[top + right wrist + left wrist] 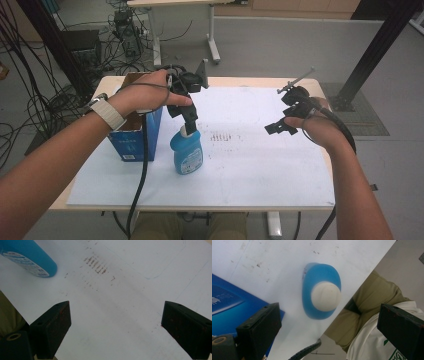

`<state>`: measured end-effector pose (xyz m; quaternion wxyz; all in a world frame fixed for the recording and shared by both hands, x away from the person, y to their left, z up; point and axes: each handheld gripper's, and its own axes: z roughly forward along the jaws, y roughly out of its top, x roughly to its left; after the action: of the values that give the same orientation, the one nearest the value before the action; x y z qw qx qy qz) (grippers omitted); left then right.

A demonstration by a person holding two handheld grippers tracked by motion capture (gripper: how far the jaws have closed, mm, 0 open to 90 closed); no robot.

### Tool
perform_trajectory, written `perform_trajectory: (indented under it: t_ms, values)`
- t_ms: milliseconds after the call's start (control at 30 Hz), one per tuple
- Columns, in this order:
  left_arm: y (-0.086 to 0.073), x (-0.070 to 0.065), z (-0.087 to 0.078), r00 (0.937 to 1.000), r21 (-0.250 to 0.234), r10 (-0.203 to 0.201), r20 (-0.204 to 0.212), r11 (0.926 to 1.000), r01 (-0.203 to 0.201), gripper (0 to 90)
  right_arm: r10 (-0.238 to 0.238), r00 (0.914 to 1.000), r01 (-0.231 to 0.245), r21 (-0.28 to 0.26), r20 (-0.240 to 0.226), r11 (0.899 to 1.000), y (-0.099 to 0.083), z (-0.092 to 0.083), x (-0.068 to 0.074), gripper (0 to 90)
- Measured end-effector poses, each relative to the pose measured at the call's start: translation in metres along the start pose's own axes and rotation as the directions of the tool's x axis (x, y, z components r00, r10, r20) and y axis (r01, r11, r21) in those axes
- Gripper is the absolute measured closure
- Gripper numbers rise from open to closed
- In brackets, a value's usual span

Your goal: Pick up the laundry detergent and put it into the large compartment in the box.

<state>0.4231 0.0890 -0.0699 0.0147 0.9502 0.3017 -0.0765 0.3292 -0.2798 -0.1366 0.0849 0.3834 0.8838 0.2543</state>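
Note:
A blue bottle with a white cap stands upright on the white paper sheet, just right of a blue carton. My left gripper hangs directly above the cap and points straight down. In the left gripper view the left gripper is open, its jaws wide apart with the bottle below and nothing held. My right gripper hovers over the right half of the sheet. The right gripper is open and empty, with the bottle off to its far left.
The blue carton has its top open and sits at the table's left edge. Brown smudges mark the paper's middle. Cables, a desk leg and a black post stand beyond the table's far edge. The person's lap lies below the near edge.

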Motion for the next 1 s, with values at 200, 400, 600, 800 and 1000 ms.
perform_trajectory:
  t_ms: [200,400,600,800,1000]
  values:
    - [0.0005,0.0003,0.0007,1.0,-0.001,0.002,0.005,1.0,-0.002,5.8,0.002,1.0,-0.002,-0.001,-0.001,1.0,-0.0004,0.0006,-0.0003,8.9]
    - [0.0015,0.0004,0.001,0.9999,0.001,0.007,0.008,1.0,-0.007,5.9,0.0,1.0,0.0,0.0,0.001,1.0,0.0004,-0.0007,-0.0003,8.9]
    - [0.0016,0.0005,0.0006,1.0,0.003,0.005,0.007,1.0,-0.005,5.8,0.001,1.0,-0.001,0.0,0.001,1.0,0.0002,-0.0011,-0.0001,8.9]
    - [0.0013,0.0007,0.0011,1.0,0.001,0.004,0.007,1.0,-0.004,5.8,0.0,1.0,0.0,0.0,0.002,1.0,0.0002,-0.0009,-0.0001,8.9]
    - [0.0013,0.0013,0.0009,0.9999,-0.001,0.001,0.011,1.0,-0.001,5.9,0.0,1.0,0.0,-0.001,0.001,1.0,0.0004,-0.0007,0.0,8.9]
